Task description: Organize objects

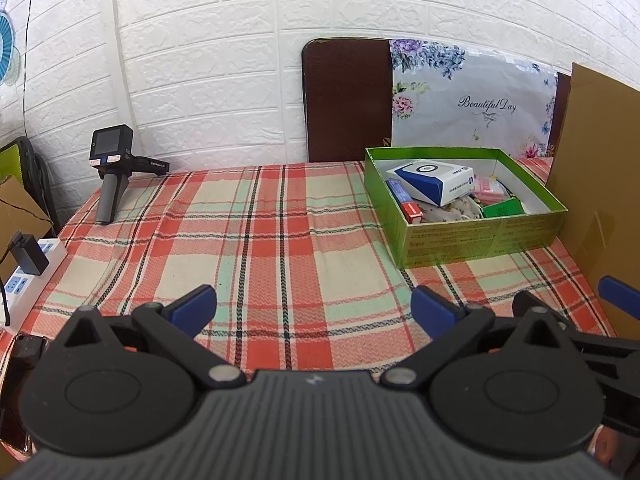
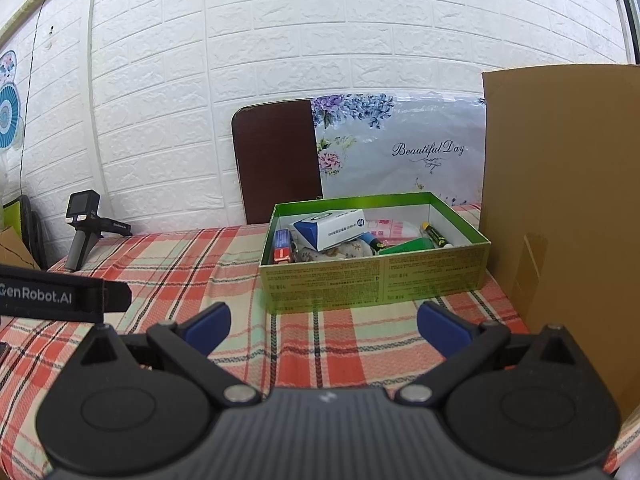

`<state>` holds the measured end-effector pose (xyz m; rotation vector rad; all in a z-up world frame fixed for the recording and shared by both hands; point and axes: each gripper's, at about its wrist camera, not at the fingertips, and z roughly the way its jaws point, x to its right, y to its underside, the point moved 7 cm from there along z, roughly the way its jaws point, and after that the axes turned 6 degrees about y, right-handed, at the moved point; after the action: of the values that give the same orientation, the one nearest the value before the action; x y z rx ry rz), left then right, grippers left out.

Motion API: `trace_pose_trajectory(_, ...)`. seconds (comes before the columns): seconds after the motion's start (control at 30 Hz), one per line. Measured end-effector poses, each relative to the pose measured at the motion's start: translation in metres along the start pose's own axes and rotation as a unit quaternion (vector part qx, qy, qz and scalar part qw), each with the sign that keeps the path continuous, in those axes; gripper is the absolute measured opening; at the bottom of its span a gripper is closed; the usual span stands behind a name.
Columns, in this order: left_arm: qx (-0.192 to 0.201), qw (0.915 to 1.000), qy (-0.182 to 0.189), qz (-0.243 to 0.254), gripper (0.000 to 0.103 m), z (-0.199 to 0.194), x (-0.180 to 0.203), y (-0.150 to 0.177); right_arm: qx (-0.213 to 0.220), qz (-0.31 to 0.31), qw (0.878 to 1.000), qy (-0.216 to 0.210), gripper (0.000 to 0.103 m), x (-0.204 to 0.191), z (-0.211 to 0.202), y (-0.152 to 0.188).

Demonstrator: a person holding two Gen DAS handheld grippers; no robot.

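Observation:
A green open box [image 1: 480, 236] [image 2: 376, 276] stands on the plaid tablecloth [image 1: 260, 248] at the right. Inside lie a blue-and-white carton [image 1: 432, 180] [image 2: 332, 228], a red small box [image 1: 412, 212] [image 2: 282, 250], a green packet [image 1: 502, 209] [image 2: 408, 246], a pink item [image 1: 490, 190] and a patterned cloth [image 2: 344, 250]. My left gripper [image 1: 314, 310] hovers open over the cloth near the front, left of the box. My right gripper [image 2: 324, 324] is open just in front of the box, nothing between its fingers. The right gripper's blue fingertip [image 1: 620, 296] shows at the left view's right edge.
A black handheld device [image 1: 112, 168] [image 2: 82, 232] stands at the table's back left. A cardboard sheet [image 2: 560, 220] [image 1: 600, 184] rises right of the box. A dark board [image 1: 348, 100] and floral panel [image 1: 472, 100] lean on the wall. A power strip [image 1: 28, 276] lies left.

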<state>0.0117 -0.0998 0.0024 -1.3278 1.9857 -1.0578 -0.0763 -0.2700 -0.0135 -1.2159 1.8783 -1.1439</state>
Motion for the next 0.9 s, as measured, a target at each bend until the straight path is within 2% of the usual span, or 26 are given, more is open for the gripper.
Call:
trace_pose_trajectory(0.5,-0.038,0.9992,0.005,0.015,0.103,0.033,0.013,0.002,-0.031,0.019,0.999,0.008,0.103,0.015,0.032,0.014)
trace_pose_trajectory(0.73,-0.038,0.9988,0.012,0.03,0.103,0.04,0.026,-0.007,-0.033,0.046,0.998,0.024,0.103,0.032,0.041,0.012)
trace_pose_trajectory(0.9,-0.046,0.9984,0.018,0.029,0.103,0.043,0.028,-0.004,-0.043,0.041,0.998,0.021,0.103,0.031,0.047,0.018)
